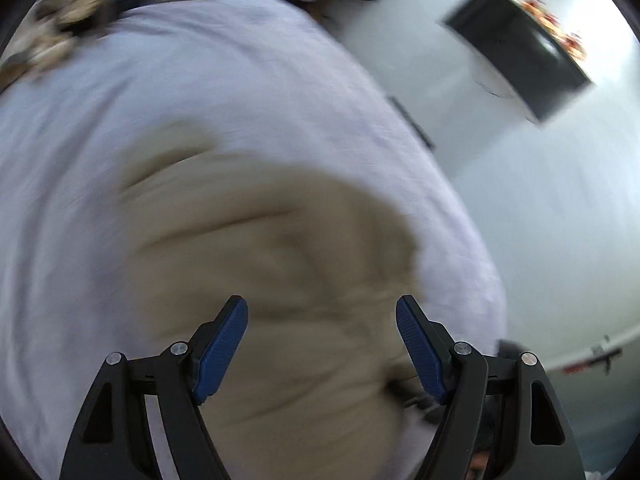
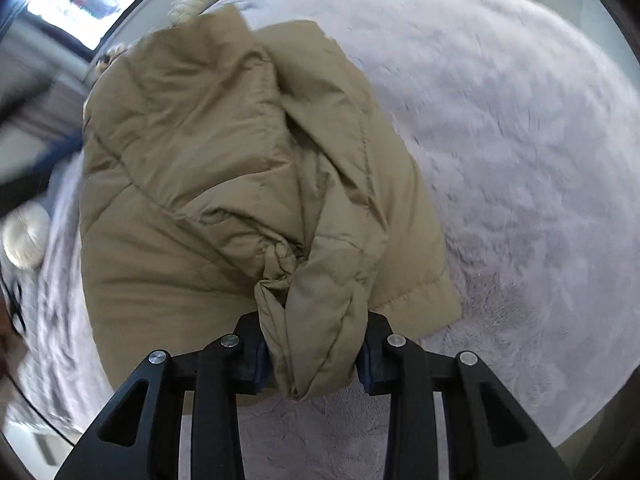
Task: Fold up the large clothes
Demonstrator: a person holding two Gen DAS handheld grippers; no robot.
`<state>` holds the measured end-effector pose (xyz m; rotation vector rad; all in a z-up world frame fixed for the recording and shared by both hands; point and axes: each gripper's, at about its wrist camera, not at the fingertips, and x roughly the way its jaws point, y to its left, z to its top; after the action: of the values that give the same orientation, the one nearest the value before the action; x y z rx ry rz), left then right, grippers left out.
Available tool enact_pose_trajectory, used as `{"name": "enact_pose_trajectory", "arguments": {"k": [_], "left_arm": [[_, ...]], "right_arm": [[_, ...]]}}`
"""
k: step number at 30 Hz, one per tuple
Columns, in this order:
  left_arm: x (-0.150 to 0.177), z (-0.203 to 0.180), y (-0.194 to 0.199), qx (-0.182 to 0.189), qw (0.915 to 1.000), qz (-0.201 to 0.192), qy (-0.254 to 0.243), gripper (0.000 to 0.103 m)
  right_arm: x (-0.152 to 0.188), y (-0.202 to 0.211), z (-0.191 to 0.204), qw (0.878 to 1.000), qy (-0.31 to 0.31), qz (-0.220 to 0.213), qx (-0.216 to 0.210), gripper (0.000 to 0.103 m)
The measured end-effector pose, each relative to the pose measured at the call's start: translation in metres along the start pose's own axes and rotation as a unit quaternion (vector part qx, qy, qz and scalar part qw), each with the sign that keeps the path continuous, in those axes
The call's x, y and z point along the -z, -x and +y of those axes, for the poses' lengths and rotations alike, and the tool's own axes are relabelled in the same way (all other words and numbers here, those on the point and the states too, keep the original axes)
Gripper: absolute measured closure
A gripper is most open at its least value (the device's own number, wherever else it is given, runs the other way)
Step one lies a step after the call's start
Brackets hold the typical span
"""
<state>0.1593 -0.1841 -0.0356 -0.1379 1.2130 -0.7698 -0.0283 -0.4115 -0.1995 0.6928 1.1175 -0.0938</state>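
A tan puffer jacket lies bunched on a pale lilac bed cover. My right gripper is shut on a gathered fold of the jacket, which fills the space between its blue pads and hangs down past them. In the left wrist view the same jacket shows blurred below my left gripper. That gripper is open, its blue pads wide apart with nothing between them, hovering over the jacket near the bed's right edge.
A cream knitted cushion and another cream knit piece sit at the bed's far edges. A patterned dark-and-cream heap lies at the bed's far left. A dark wall-mounted object hangs on the white wall.
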Motion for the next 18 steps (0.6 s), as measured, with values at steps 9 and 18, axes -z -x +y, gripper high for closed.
{"name": "enact_pose_trajectory", "arguments": {"k": [9,18], "left_arm": [[0.039,0.057,-0.043,-0.016,0.9959,0.018,0.087,0.023],[0.032,0.052,-0.052,-0.029,0.9963,0.024,0.077,0.023]], "right_arm": [[-0.024,-0.01,-0.007,1.0,-0.003,0.018,-0.017,0.067],[-0.072,0.103,0.028,0.991,0.065,-0.113,-0.017,0.067]]}}
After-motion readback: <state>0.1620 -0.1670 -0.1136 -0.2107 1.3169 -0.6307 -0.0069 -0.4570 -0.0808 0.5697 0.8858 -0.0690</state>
